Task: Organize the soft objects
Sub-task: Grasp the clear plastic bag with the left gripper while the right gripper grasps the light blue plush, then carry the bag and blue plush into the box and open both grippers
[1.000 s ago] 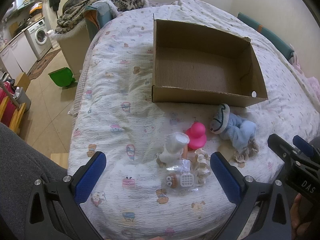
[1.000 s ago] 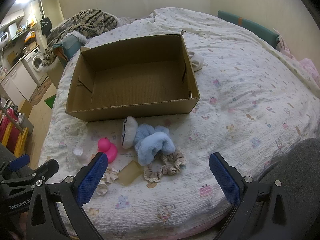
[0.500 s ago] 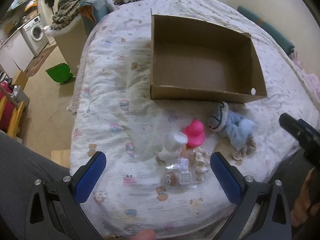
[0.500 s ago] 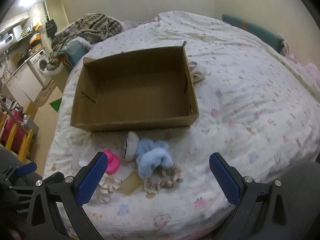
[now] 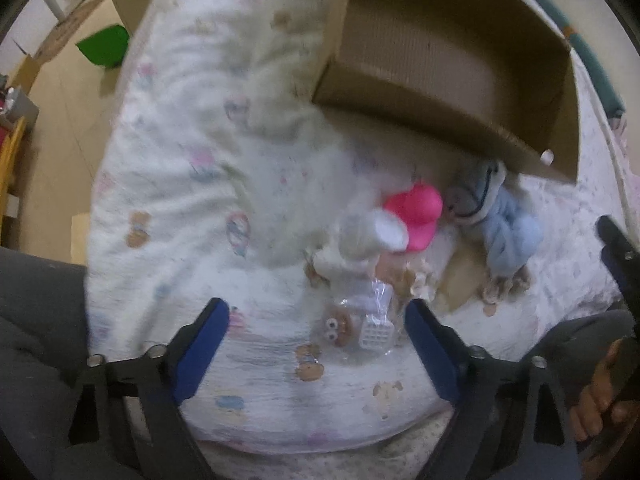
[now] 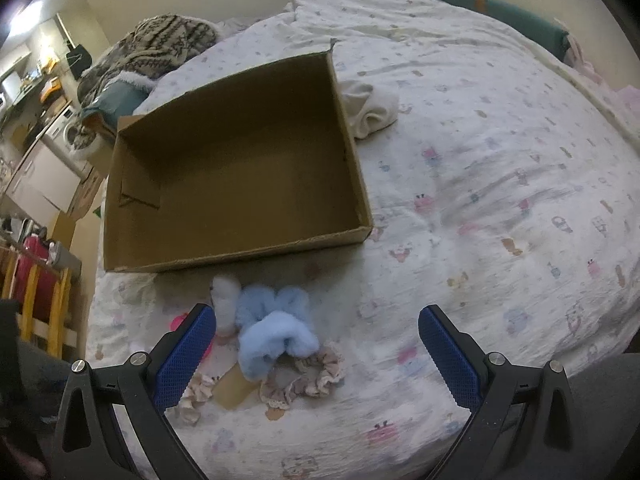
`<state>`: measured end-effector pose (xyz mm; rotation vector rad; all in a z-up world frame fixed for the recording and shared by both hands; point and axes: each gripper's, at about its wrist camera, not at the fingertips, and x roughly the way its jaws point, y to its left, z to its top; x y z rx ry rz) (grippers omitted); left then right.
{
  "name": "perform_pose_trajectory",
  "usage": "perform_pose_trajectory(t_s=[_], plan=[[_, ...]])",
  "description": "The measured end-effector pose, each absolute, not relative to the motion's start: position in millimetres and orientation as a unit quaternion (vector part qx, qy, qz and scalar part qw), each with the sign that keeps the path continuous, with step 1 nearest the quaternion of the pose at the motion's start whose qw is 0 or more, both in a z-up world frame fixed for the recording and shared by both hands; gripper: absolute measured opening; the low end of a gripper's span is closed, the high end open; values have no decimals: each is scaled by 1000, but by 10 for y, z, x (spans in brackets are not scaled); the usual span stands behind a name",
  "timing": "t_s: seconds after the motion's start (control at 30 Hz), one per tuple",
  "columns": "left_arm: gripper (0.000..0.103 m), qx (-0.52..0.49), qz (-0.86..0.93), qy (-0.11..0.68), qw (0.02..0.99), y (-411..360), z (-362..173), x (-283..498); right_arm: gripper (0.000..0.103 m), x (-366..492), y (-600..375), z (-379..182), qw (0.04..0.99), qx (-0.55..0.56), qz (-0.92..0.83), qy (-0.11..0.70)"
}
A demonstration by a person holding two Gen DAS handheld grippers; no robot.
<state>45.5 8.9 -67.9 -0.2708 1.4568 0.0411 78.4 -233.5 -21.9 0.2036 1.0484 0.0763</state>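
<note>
An open, empty cardboard box (image 6: pixel 240 168) (image 5: pixel 460 80) lies on the bed. In front of it lie a fluffy blue scrunchie (image 6: pixel 272 332) (image 5: pixel 512 236), a white plush piece (image 6: pixel 224 300), a beige lace scrunchie (image 6: pixel 308 376), a pink rubber duck (image 5: pixel 416 212), a small white toy (image 5: pixel 360 248) and a clear packet of small items (image 5: pixel 360 320). My left gripper (image 5: pixel 316 332) is open, just above the packet. My right gripper (image 6: pixel 316 344) is open, with the blue scrunchie between its fingers' line.
A folded white cloth (image 6: pixel 372 108) lies right of the box. A patterned blanket (image 6: pixel 168 44) is heaped at the bed's far left. The bed edge drops to the floor on the left, where a green bin (image 5: pixel 104 44) stands. My right gripper's tip (image 5: pixel 616 248) shows at the left view's right edge.
Both grippers have moved forward and down toward the pile of objects. The left wrist view is now blurred from motion. Both stay open and empty.
</note>
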Motion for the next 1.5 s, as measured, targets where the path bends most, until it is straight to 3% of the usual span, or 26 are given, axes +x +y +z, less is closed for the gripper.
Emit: perform_pose_trajectory(t_s=[0.03,0.27,0.37,0.53,1.03,1.3,1.37,1.43,1.5], plan=[[74,-123,15,670,732,59,-743,456,103,784,-2337,-220,860,96,37,500],[68,-109,-9,684,722,-116,-972,399,103,800,-2340,-235,859,93,35,503],[43,-108,-26,687,718,-215,-1015,404,103,808,-2317,-250,857,87,36,507],[29,-73,-39,673,735,-348,-927,346,103,805,-2304,-259,857,81,37,508],[28,-89,-13,613,785,-61,-110,295,103,1001,-2470,-406,823,143,57,547],[28,-73,-9,608,791,102,-112,541,103,1226,-1942,-765,783,21,115,611],[28,-72,-10,609,790,70,-144,543,87,1256,-1818,-864,777,-8,118,618],[28,-70,-8,610,789,43,-164,556,87,1275,-1734,-942,774,-28,120,621],[28,-67,-8,612,788,14,-183,566,77,1290,-1663,-989,774,-46,122,620]])
